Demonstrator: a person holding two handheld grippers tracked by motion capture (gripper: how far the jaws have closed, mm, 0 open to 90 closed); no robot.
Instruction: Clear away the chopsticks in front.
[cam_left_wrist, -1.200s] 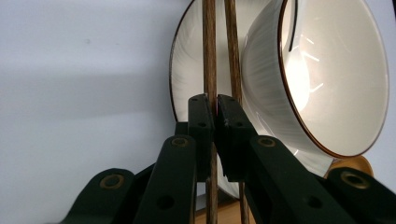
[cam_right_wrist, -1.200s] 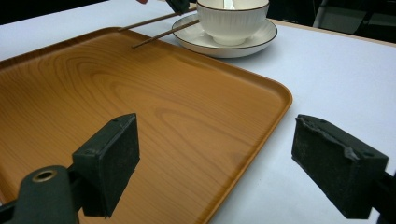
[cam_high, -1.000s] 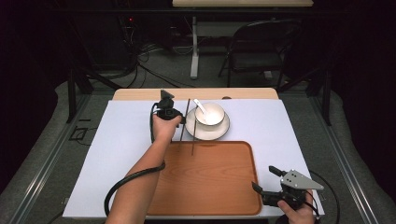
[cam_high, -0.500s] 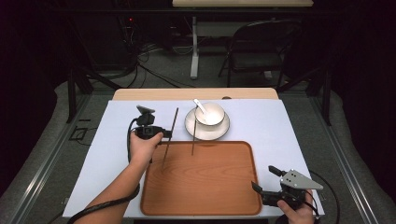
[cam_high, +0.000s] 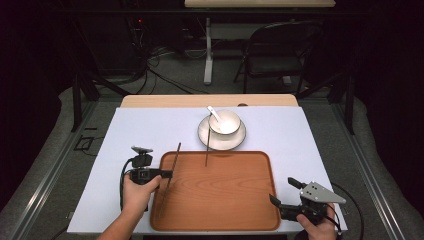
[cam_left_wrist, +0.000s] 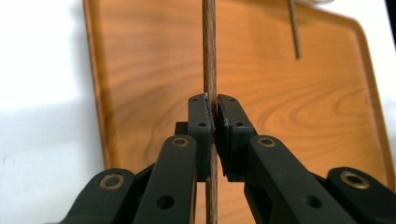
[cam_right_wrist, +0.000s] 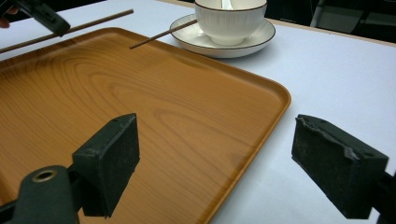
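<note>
Dim room beyond a white-topped table with a wooden far edge; grey floor strewn with black cables; folding chair at back right, pale table leg beside it, black frame legs left

Wide bare room across the middle of the wooden tray. Blocked at its far rim by a loose chopstick leaning off the saucer (bowl and spoon just beyond). Blocked along its left edge by the held chopstick. Open white tabletop right of tray.
</note>
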